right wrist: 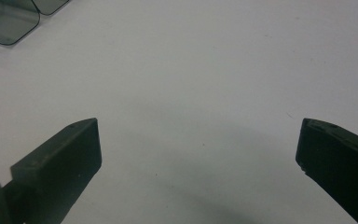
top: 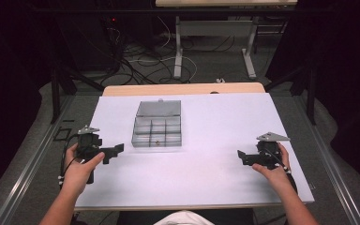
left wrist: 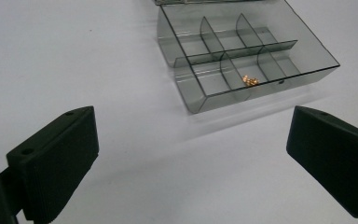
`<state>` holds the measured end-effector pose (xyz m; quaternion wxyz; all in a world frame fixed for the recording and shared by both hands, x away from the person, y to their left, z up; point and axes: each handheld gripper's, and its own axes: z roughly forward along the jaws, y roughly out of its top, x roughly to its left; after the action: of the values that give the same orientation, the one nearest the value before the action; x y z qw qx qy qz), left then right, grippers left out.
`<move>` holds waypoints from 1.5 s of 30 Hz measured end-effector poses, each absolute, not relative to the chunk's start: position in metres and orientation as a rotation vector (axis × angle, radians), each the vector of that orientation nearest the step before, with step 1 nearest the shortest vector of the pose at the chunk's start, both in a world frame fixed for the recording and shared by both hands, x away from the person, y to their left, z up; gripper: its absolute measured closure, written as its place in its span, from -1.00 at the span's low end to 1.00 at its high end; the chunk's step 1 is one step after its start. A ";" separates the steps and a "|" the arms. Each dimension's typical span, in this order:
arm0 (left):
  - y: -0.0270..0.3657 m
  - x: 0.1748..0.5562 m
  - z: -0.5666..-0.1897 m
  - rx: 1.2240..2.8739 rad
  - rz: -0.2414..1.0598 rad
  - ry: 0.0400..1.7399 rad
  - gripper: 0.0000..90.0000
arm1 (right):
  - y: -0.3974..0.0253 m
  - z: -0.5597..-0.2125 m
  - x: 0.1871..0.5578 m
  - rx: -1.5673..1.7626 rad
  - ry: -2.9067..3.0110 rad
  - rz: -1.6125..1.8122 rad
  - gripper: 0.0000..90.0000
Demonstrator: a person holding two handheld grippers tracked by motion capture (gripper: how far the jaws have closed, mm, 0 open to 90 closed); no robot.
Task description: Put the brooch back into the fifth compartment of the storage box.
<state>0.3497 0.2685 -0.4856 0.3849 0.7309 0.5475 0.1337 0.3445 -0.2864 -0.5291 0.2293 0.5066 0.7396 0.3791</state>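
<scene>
A clear grey plastic organiser box (top: pixel 157 130) with several compartments sits open on the white table, its lid (top: pixel 159 108) laid back behind it. In the left gripper view the box (left wrist: pixel 242 60) lies ahead, and a small cluster of gold bits (left wrist: pixel 250 80) rests in one front compartment. My left gripper (top: pixel 115 152) is open, left of the box and pointing right, nothing between its jaws (left wrist: pixel 191 154). My right gripper (top: pixel 243 157) is open at the table's right side, pointing left over bare table (right wrist: pixel 198 158). A corner of the box (right wrist: pixel 9 18) shows at the top left of the right gripper view.
The white table (top: pixel 215 122) stretches between the grippers. Its front edge runs just ahead of the person's forearms. Beyond the table's far edge are a second table's metal legs (top: pixel 178 47) and loose cables (top: pixel 136 61) on the floor.
</scene>
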 end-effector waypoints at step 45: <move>0.292 0.334 -0.560 1.888 0.363 1.425 -0.98 | -0.284 -0.532 0.346 1.381 2.055 1.028 -1.00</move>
<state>0.3336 0.2924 -0.5599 0.3657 0.7343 0.5541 0.1414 0.3459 -0.2837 -0.5321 0.2284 0.5014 0.7463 0.3735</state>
